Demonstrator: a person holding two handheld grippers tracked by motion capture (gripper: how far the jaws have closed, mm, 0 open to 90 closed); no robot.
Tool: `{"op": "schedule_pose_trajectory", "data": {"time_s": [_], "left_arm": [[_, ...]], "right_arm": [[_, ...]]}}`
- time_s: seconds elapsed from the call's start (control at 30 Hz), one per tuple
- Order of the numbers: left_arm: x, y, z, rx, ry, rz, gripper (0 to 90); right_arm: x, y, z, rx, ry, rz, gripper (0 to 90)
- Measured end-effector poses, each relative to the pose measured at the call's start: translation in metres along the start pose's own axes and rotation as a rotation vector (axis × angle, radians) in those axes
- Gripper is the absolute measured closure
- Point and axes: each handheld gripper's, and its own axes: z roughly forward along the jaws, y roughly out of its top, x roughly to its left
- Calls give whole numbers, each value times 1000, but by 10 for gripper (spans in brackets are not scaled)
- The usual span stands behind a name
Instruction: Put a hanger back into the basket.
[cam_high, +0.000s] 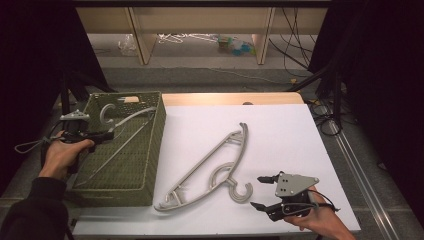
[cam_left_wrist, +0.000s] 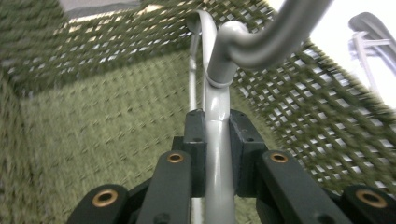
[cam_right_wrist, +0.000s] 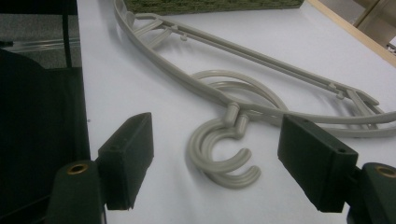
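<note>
The left tongs (cam_high: 106, 134) are clenched on the neck of a grey hanger (cam_high: 125, 131), just below its hook, and hold it slanting inside the green woven basket (cam_high: 155, 150) at the left of the worktop (cam_high: 280, 130); in the left gripper view the hanger's stem (cam_left_wrist: 218, 140) runs straight up between the two pads, gripped squarely. The far end of that hanger seems to rest near the basket's front corner, though the weave makes this hard to judge. The right tongs (cam_high: 262, 191) stand released, jaws wide apart, hovering just beside the hooks of the hangers lying on the white sheet (cam_high: 210, 170) (there look to be two stacked, since the right gripper view shows twin hooks (cam_right_wrist: 224, 156) nested together). The main risk on the left is that the long hanger catches on the basket wall or rim as it goes down, twisting in the narrow grip and springing out. On the right, closing on the doubled hooks could lift both hangers at once, or pinch one so that it skids across the smooth sheet.
</note>
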Motion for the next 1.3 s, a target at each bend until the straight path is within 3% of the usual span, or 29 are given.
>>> {"op": "schedule_pose_trajectory", "data": {"time_s": [0.1, 0.17, 0.27, 0.33, 0.37, 0.43, 0.47, 0.53, 0.6, 0.63, 0.67, 0.7, 0.73, 0.77, 0.87, 0.9, 0.93, 1.1, 1.17, 1.3], "left_arm": [[5, -3, 6, 16, 36, -53, 776], [11, -4, 4, 65, 56, -8, 768], [15, -7, 6, 82, 104, -28, 761], [20, -9, 8, 70, 131, -50, 755], [23, -12, 11, 40, 146, -63, 747], [25, -13, 12, 46, 156, -58, 744], [27, -14, 11, 66, 170, -52, 744], [29, -15, 8, 101, 188, -85, 723], [32, -17, 9, 61, 188, -67, 719], [35, -16, 7, 64, 183, -31, 714], [33, -17, 6, 46, 191, -52, 694], [34, -16, 3, 52, 198, -23, 658], [28, -15, 1, 27, 217, -91, 613], [31, -13, -4, 22, 203, -11, 600], [15, -9, -17, -34, 230, -57, 550], [5, -7, -23, -69, 237, -95, 519], [-2, -6, -27, -94, 237, -108, 492], [-48, 3, -51, -207, 194, -42, 381], [-69, 5, -56, -236, 160, 4, 360], [-106, 6, -59, -303, 67, 27, 327]], "right_arm": [[0, 0, 0, 3, 2, 5, 278], [0, 0, 0, 3, 4, 2, 278], [0, 0, 0, 5, 6, 5, 278], [0, -1, 1, 0, 2, 5, 278], [0, -1, 1, 1, 2, 3, 278], [0, -1, 1, 0, 2, 6, 278], [0, -1, 1, -1, 2, 6, 278], [0, -1, 1, 0, 3, 6, 278], [0, -1, 1, 3, 5, 9, 278], [0, -1, 1, 3, 5, 9, 278], [0, -1, 1, 5, 5, 6, 278], [0, -1, 1, 5, 5, 6, 278], [0, -1, 1, 3, 4, 10, 278], [0, -1, 1, 5, 5, 6, 277], [0, -1, 1, 5, 4, 6, 276], [0, -1, 1, 5, 1, 7, 275], [0, -1, 2, 1, -2, 11, 272], [-2, -2, 3, -14, -24, 38, 249], [-3, -2, 3, -13, -30, 41, 243], [-4, -3, 4, -34, -54, 77, 242]]}}
